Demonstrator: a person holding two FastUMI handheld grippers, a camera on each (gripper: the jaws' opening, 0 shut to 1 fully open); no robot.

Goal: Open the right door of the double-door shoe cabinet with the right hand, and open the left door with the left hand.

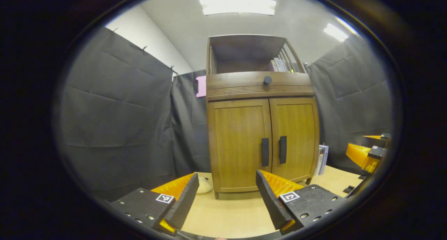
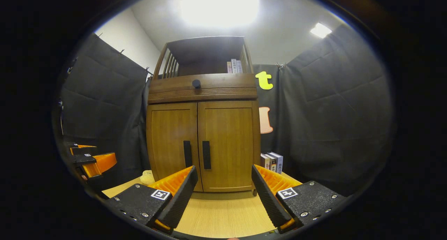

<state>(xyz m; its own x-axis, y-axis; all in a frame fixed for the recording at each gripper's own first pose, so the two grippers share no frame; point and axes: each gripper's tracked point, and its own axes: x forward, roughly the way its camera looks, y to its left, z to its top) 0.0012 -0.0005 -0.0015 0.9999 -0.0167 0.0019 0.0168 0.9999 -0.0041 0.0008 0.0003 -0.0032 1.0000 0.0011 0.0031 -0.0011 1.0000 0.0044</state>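
I have the shoe cabinet [image 1: 262,142] standing upright on the light wooden tabletop [image 1: 230,215], straight ahead in the left gripper view, with both doors closed. The left door [image 1: 239,145] and right door [image 1: 295,140] meet at the centre, where the left handle [image 1: 265,152] and right handle [image 1: 283,149] sit side by side. My left gripper [image 1: 226,194] is spread wide, holding nothing, short of the cabinet. In the right gripper view, my right gripper [image 2: 223,189] is likewise spread wide and empty, clear of the cabinet front. A round knob [image 2: 196,83] sits on the drawer [image 2: 202,88] above the doors. Books [image 2: 272,162] stand just beside the cabinet's right side.
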